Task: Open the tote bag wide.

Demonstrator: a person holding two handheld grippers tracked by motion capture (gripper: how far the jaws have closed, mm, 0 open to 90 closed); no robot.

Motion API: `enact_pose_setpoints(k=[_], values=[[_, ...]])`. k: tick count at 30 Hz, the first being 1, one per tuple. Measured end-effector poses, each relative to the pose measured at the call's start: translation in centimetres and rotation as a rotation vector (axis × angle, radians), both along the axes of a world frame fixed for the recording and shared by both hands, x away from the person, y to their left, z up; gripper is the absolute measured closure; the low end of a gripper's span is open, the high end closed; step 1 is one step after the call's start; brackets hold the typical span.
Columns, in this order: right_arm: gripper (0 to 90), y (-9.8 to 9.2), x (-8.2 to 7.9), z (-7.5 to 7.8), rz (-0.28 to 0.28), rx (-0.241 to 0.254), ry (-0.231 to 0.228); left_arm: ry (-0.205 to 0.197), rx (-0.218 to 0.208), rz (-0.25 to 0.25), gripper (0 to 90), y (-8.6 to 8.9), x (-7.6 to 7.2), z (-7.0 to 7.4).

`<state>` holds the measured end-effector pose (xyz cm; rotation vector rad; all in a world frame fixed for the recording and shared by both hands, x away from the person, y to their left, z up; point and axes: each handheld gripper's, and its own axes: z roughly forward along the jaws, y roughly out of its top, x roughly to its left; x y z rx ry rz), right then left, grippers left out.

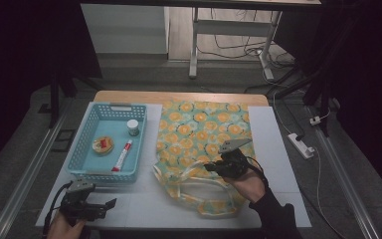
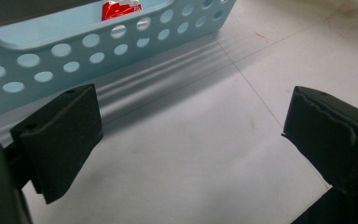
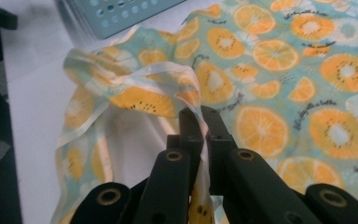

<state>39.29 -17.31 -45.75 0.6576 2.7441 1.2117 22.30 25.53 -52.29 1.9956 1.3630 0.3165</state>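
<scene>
A teal bag printed with orange slices [image 1: 204, 130] lies flat on the white table top, its mouth and handles toward me. My right gripper [image 1: 210, 168] is shut on the bag's upper rim [image 3: 199, 122] and holds that edge lifted, so the bag's mouth [image 3: 121, 135] gapes. At the table's near left corner my left gripper [image 1: 110, 203] is open with nothing between its jaws. In the left gripper view the two black pads [image 2: 65, 135] stand wide apart over bare white table, just in front of the blue basket [image 2: 74, 51].
The light blue perforated basket [image 1: 82, 144] sits left of the bag. It holds a red and white tube [image 1: 122, 155], a small white jar with a green label [image 1: 133, 127] and a round orange item [image 1: 102, 145]. A power strip [image 1: 301, 145] lies on the floor to the right.
</scene>
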Motion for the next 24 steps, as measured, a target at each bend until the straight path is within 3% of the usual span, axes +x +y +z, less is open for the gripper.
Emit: enact_pose_setpoints(k=[24], values=[[88.9,2.1,6.6,1.3,-0.080,0.014,-0.032,0.002,-0.006,0.000,4.9,0.1,0.0,0.0]])
